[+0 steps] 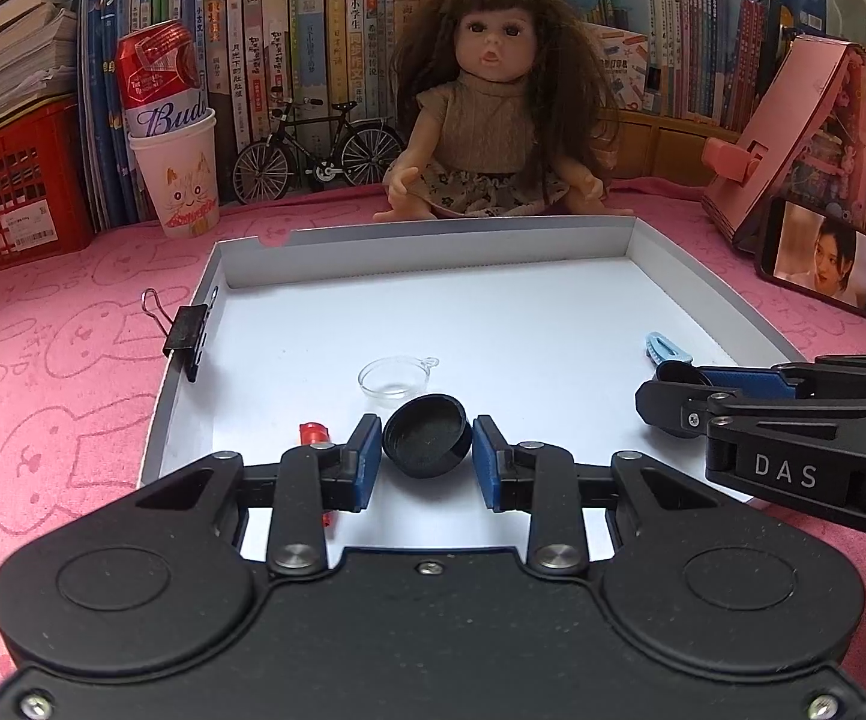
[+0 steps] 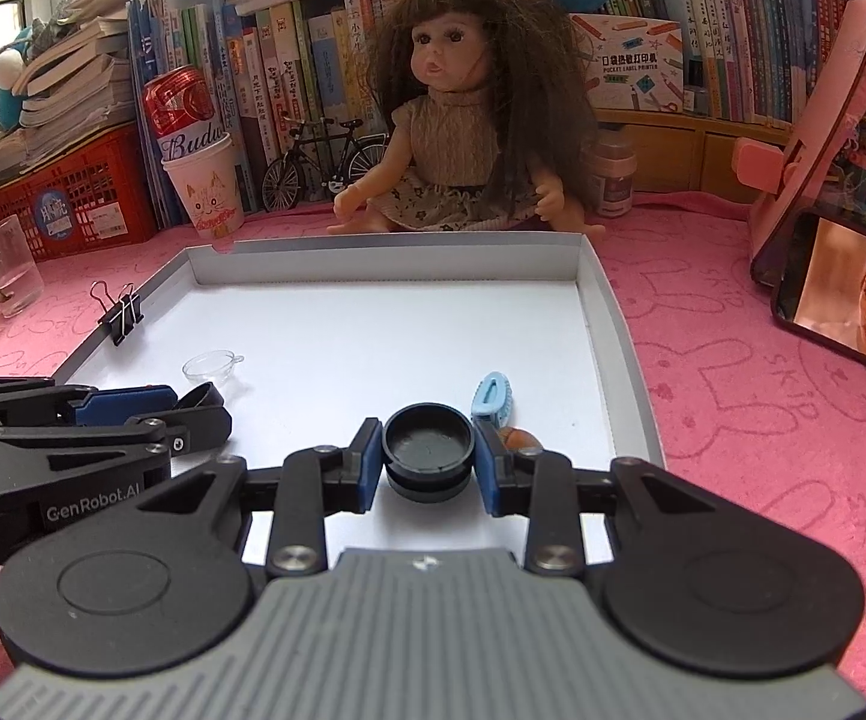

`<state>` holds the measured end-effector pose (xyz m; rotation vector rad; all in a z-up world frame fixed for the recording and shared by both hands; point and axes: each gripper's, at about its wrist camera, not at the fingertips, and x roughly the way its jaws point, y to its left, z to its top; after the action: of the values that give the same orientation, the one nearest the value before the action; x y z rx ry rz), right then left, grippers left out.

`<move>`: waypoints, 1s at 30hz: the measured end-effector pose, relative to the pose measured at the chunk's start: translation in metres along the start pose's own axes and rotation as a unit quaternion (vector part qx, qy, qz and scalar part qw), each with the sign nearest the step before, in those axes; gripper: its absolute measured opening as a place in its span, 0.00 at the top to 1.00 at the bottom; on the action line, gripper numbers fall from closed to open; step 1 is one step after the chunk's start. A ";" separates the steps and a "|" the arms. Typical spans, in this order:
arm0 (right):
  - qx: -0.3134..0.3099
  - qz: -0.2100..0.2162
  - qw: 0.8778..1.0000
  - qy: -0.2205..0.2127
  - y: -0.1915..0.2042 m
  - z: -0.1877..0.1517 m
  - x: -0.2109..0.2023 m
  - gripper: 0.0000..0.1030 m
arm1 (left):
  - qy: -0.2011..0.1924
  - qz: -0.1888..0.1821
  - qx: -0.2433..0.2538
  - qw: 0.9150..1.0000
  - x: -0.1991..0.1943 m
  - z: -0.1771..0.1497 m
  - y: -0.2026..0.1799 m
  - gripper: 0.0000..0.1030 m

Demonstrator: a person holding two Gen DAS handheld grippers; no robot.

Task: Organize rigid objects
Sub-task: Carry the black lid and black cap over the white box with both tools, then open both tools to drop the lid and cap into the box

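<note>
pink cloth (image 2: 733, 396); glass mug (image 2: 3, 267) right-view only

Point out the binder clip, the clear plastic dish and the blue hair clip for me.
binder clip (image 1: 185, 336), left wrist view, on its black body clamped to the tray's left wall.
clear plastic dish (image 1: 392, 379), left wrist view, on the middle of its bowl.
blue hair clip (image 2: 494, 394), right wrist view, on its upper flat face.
</note>
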<state>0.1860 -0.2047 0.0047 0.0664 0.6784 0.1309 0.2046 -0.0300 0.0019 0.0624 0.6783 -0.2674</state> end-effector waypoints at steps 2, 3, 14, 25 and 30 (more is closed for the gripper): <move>-0.001 -0.001 1.000 0.002 0.000 0.000 0.001 0.64 | 0.000 0.000 0.000 1.000 0.000 0.000 0.000 0.70; -0.002 -0.001 1.000 0.002 0.001 0.000 0.002 0.64 | 0.001 0.000 0.000 1.000 0.001 0.000 0.000 0.70; -0.005 -0.006 1.000 0.006 0.002 0.000 0.006 0.63 | 0.003 0.003 0.001 1.000 0.003 0.000 -0.001 0.70; -0.003 -0.008 1.000 0.002 0.002 0.001 0.005 0.47 | -0.006 0.017 0.008 1.000 -0.005 0.001 -0.004 0.63; -0.004 -0.011 1.000 -0.004 0.003 0.001 -0.001 0.44 | -0.013 0.019 0.013 1.000 -0.013 0.000 -0.006 0.58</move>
<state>0.1853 -0.2022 0.0062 0.0515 0.6698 0.1131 0.1937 -0.0334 0.0103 0.0964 0.6472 -0.2398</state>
